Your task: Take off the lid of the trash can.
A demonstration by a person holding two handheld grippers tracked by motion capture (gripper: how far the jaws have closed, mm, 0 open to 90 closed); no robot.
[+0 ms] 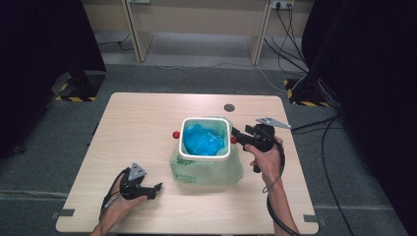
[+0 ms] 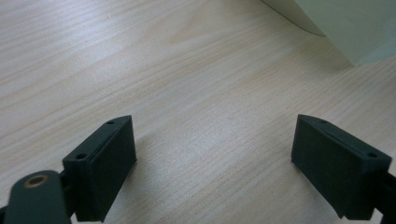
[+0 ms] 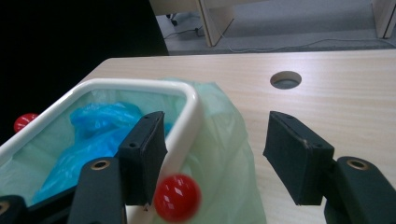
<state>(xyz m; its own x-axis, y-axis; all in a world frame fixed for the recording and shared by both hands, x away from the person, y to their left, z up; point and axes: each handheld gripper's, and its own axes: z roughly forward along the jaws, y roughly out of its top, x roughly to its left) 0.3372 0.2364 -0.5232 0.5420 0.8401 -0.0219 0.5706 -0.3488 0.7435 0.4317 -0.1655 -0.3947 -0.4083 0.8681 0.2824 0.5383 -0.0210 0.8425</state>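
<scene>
while upright, the bin (image 1: 205, 139) opens upward beside the right tool (image 1: 238, 136)

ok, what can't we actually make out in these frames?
- Bin walls: high view, the green bag drapes over them.
- What lies under the blue bag: it fills the liner.
- Right tongs on the rim: right gripper view, can't tell if the near pad touches it.
- Left tongs body: cut off by the bottom edge.
</scene>
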